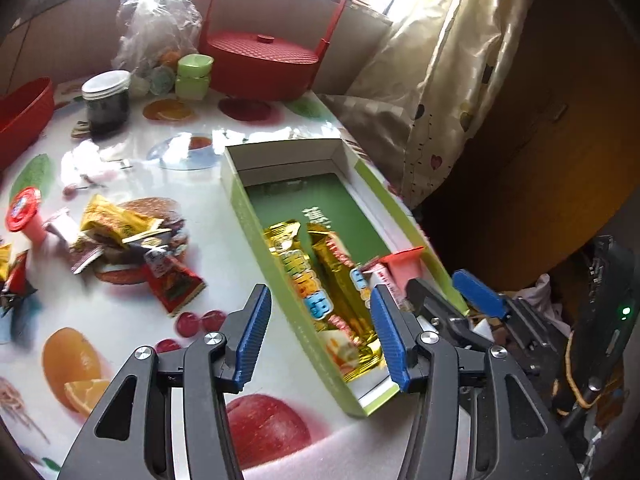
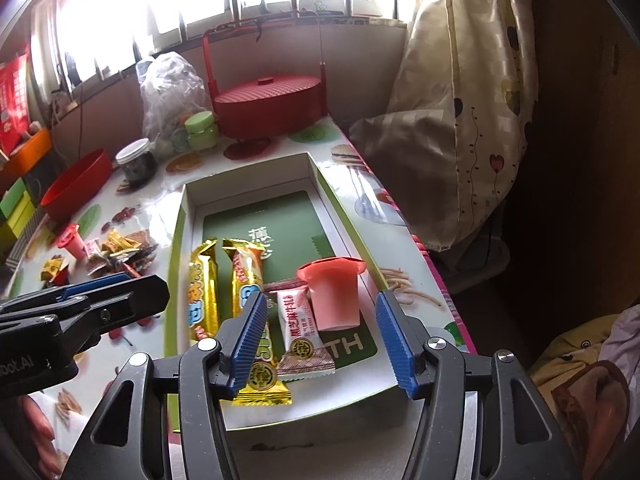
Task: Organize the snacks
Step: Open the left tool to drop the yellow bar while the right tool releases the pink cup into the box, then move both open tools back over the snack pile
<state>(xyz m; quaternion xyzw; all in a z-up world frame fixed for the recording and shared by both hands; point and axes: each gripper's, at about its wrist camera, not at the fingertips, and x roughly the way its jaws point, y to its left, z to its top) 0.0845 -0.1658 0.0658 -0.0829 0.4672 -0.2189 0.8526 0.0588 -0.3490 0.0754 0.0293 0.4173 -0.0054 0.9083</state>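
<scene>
Directly ahead of our right tool (image 2: 320,340), released and empty, the snacks (image 2: 248,280) lie aligned in the box (image 2: 348,220) to save space; our left tool (image 1: 320,336), likewise released, hovers beside it.

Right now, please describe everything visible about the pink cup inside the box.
The pink cup looks like a small plastic jelly cup, tapered, with a flat red foil lid on its wider end. It lies tilted on the green box floor, lid pointing away, beside a white candy wrapper. No fingers hold it.
</scene>
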